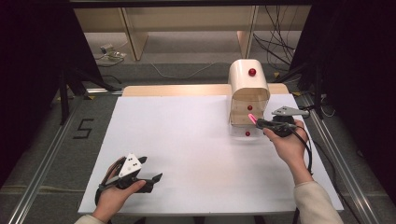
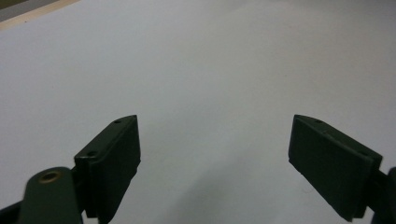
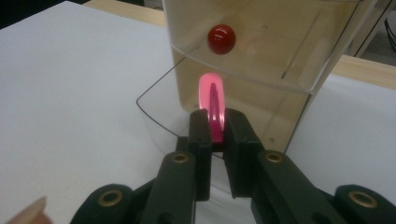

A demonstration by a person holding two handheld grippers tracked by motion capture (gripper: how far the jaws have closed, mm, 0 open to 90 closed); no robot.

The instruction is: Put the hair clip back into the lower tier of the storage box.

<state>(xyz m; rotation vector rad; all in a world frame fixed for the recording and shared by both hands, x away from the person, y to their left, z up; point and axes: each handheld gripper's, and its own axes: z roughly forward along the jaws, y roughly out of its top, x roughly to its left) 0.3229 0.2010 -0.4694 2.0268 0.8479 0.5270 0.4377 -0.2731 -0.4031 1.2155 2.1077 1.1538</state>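
White surface [image 1: 196, 154], wooden strip along its far edge; a cream box [image 1: 248, 91] with red knobs stands far right.

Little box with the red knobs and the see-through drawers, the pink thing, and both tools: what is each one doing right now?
Little box: upright at the table's far edge.
Lower drawer: pulled open.
Upper drawer: pushed in.
Pink thing: pinched in the right tool, poking toward the open drawer.
Left tool: open, holding nothing, over the white table.
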